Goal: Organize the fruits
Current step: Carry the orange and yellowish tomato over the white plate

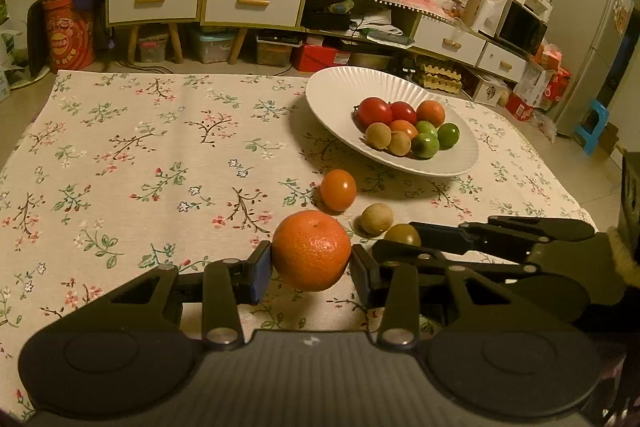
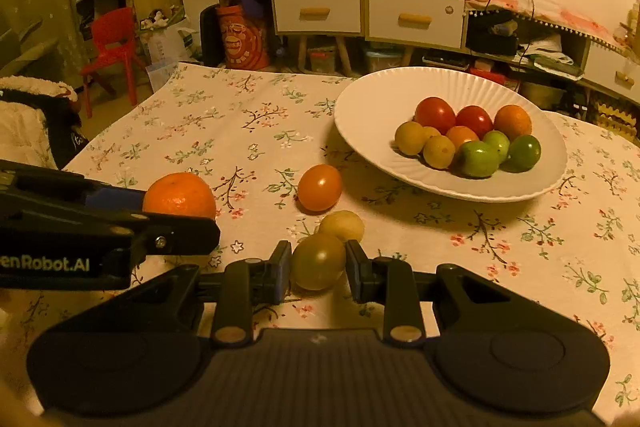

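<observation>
Already off the cloth, the round orange mandarin sits clamped in the left gripper; beside it the right gripper is closed on a small olive-brown tomato. Both loads face the white fluted plate of fruit — ahead and rightward, nearer the right hand.
</observation>
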{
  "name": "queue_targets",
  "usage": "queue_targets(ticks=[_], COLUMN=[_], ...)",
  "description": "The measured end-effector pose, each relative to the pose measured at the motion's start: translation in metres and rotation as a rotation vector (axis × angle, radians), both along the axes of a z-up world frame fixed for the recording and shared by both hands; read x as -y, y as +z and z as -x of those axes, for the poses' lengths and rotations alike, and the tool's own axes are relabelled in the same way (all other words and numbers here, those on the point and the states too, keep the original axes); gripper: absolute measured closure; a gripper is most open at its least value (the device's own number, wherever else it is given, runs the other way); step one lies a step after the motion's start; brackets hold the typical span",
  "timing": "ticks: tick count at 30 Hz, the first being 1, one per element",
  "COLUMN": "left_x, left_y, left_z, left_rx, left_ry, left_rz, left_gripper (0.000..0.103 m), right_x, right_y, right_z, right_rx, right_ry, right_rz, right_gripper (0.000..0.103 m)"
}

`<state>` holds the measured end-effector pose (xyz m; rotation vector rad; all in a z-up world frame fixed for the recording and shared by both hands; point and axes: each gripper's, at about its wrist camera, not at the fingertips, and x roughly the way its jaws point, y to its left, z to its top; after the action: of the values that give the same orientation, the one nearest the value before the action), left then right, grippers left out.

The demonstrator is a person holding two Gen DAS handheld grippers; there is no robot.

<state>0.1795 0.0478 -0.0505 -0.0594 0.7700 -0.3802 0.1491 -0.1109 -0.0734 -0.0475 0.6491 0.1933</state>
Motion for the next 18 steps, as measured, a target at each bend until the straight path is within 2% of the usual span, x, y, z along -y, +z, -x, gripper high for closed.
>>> queue_targets(ticks=[18], left_x=[0.009], left_y=[0.001], left_z=[0.003], left_rx=[0.009], left_ry=[-0.021], left_rz=[-0.017], left_gripper=[0.068], right_x=[0.029], right_y=[0.019], right_z=[0.011], right_rx=[0.012], right_ry=[0.016], right_rz=[0.023], right_gripper=[0.077])
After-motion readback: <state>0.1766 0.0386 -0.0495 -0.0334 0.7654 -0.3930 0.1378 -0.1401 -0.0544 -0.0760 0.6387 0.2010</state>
